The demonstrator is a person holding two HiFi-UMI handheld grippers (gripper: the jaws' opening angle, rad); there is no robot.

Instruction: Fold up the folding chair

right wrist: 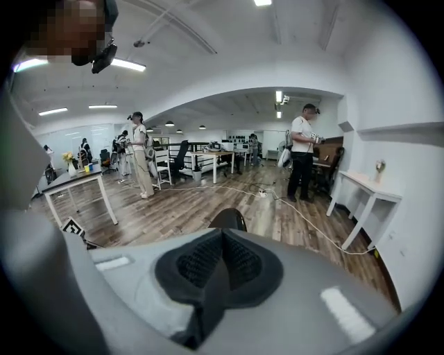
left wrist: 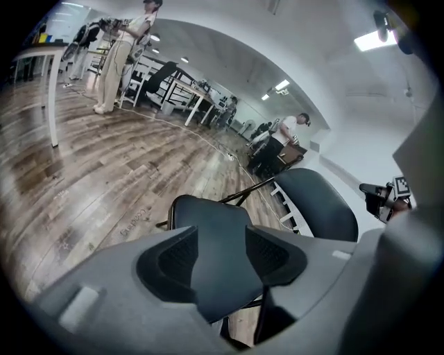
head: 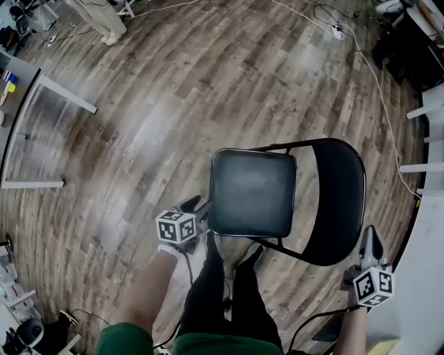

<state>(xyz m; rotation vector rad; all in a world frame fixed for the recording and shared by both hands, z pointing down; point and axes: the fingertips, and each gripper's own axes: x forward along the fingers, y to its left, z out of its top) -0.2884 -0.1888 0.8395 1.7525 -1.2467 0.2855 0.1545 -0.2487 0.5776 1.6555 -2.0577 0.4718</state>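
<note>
A black folding chair stands unfolded on the wood floor, its padded seat (head: 253, 193) level and its curved backrest (head: 340, 201) to the right. My left gripper (head: 193, 205) is at the seat's near left corner; its marker cube sits just below. In the left gripper view the jaws (left wrist: 220, 239) stand open, with the seat (left wrist: 208, 222) showing beyond the gap and nothing pressed between the pads. My right gripper (head: 371, 237) hovers beside the backrest's right edge. Its jaws (right wrist: 222, 239) are shut on nothing, and the backrest top (right wrist: 229, 219) peeks over them.
My legs (head: 222, 291) stand right behind the chair. A white table frame (head: 66, 93) is at the left, a white desk (head: 430, 243) along the right. A cable (head: 374, 76) trails over the floor. A person (head: 104, 21) stands far off; others (right wrist: 303, 156) are across the room.
</note>
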